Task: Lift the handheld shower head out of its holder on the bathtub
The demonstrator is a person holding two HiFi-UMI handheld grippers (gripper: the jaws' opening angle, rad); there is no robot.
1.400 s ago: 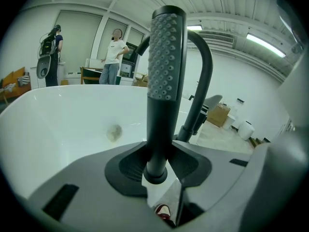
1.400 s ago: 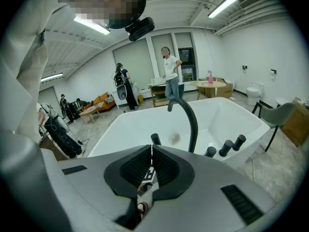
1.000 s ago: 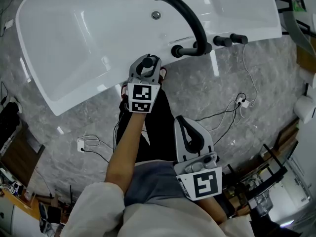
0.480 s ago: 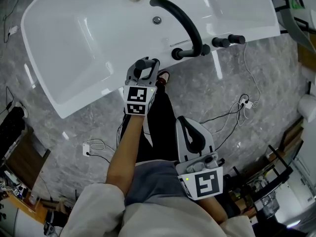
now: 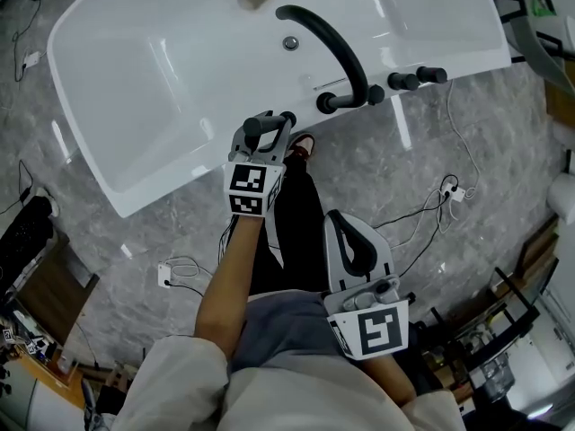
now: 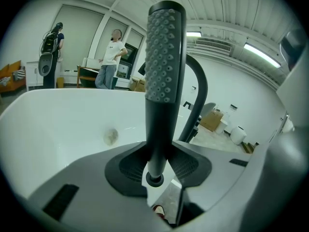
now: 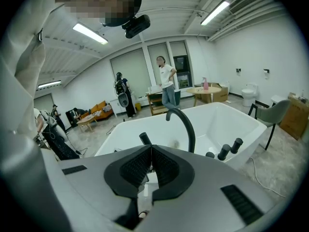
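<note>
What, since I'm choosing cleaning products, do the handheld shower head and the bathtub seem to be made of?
The dark grey handheld shower head looks like matt plastic or coated metal: it is dull, with no sharp reflections. The rows of nubs on its spray face are probably rubber. The white bathtub looks like glossy acrylic or enamel: it is smooth, with bright streaks of reflected light. Which of the two is unclear.

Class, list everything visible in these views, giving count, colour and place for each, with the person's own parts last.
bathtub: one, white, upper part of head view
spout: one, black, arching over tub's rim
knobs: at least two, black, rim right of spout
shower head: one, black, held upright at tub's near rim
cables: several, black and white, on grey floor
bystanders: two, standing beyond tub
left gripper: grey, shut on shower head
right gripper: grey, jaws together, empty
</note>
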